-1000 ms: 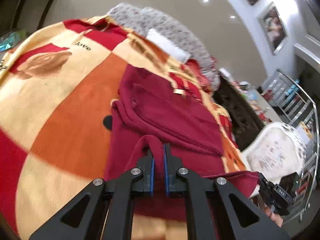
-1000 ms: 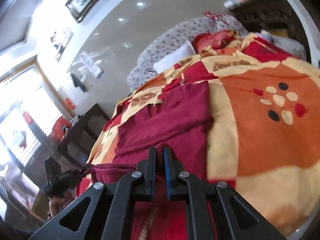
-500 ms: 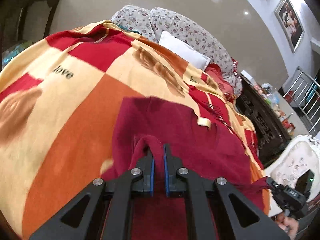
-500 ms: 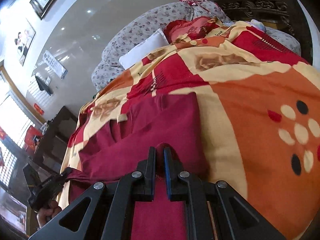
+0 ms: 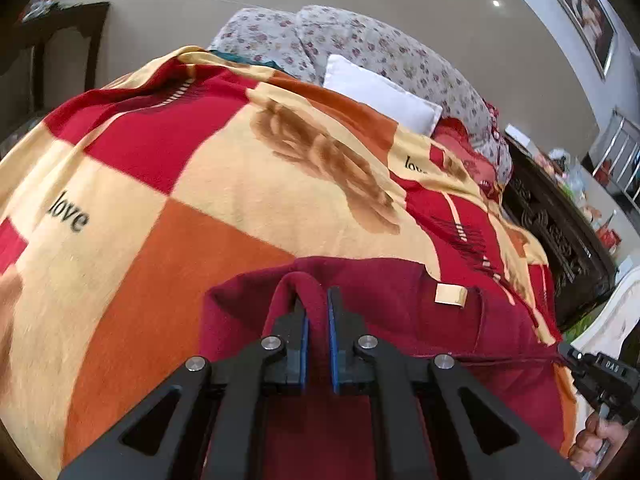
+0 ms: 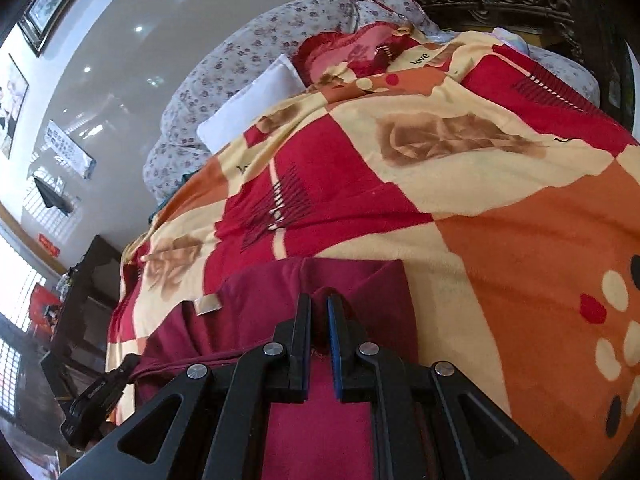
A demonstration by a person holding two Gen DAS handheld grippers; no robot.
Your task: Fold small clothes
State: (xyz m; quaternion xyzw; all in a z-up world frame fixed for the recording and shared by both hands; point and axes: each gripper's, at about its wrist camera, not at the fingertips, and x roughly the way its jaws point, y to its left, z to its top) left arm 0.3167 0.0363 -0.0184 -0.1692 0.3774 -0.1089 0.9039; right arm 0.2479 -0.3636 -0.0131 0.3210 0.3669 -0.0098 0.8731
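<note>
A dark red garment (image 5: pixel 400 300) lies on a checked orange, red and cream blanket (image 5: pixel 200 184) on a bed. A cream label (image 5: pixel 450 294) shows on it. My left gripper (image 5: pixel 317 304) is shut on a pinched fold of the garment's left edge. My right gripper (image 6: pixel 319 312) is shut on a fold at the garment (image 6: pixel 256 300) near its right edge. The held edge is folded over the lower part and stretched between the two grippers. The right gripper also shows in the left wrist view (image 5: pixel 600 372), the left one in the right wrist view (image 6: pixel 100 396).
A white pillow (image 5: pixel 380 92) and a flowered quilt (image 5: pixel 360 48) lie at the head of the bed. A dark carved wooden cabinet (image 5: pixel 560 240) stands at the right side. The blanket (image 6: pixel 500 220) stretches beyond the garment.
Both grippers carried the held edge forward over the garment toward the head of the bed. The garment is now doubled over and looks shorter. Both stayed shut.
</note>
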